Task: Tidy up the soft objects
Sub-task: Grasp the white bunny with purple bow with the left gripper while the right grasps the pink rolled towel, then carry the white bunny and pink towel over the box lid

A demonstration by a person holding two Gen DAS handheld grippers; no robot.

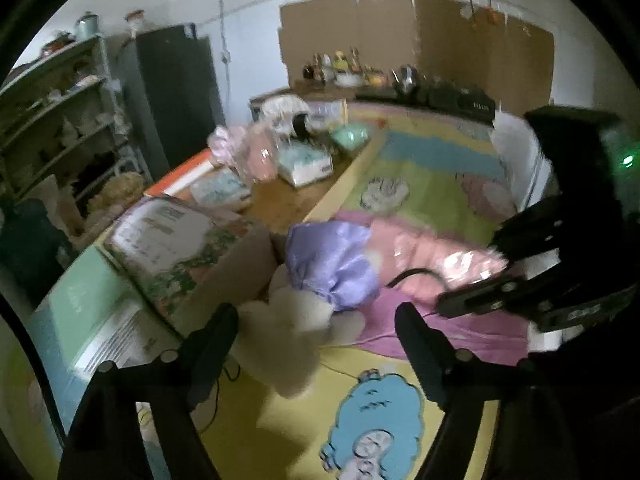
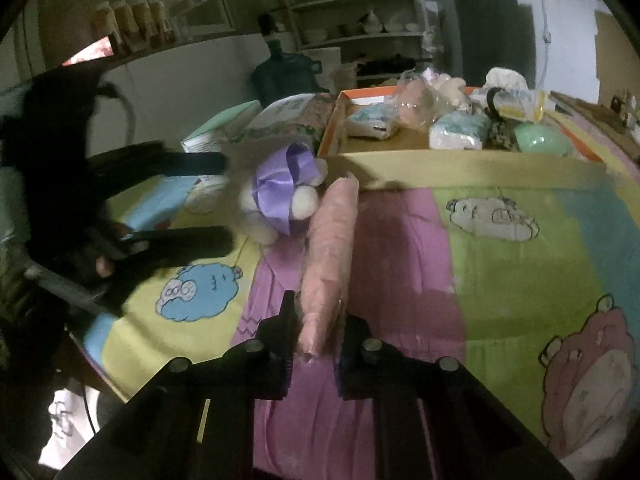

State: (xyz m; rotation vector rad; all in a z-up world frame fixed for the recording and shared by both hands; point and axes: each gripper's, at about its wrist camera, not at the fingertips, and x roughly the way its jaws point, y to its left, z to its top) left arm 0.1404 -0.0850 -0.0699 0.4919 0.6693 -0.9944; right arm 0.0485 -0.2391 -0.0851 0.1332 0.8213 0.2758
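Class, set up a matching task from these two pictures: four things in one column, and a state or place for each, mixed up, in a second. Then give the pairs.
1. pink roll
2. plush toy
3. left tongs
4. orange tray

A. open, nothing gripped
B. holds packets
C. clamped in the right tongs
D. lies on the quilt, wearing a purple bow

Pairs: 1-C, 2-D, 3-A, 4-B

Left gripper (image 1: 316, 340): two black, blunt-tipped fingers, each on a black bracket fixed with round silver screws. Right gripper (image 2: 316, 336): matching black fingers, ridged inner pads and silver screws; behind them, a white block and green indicator light.
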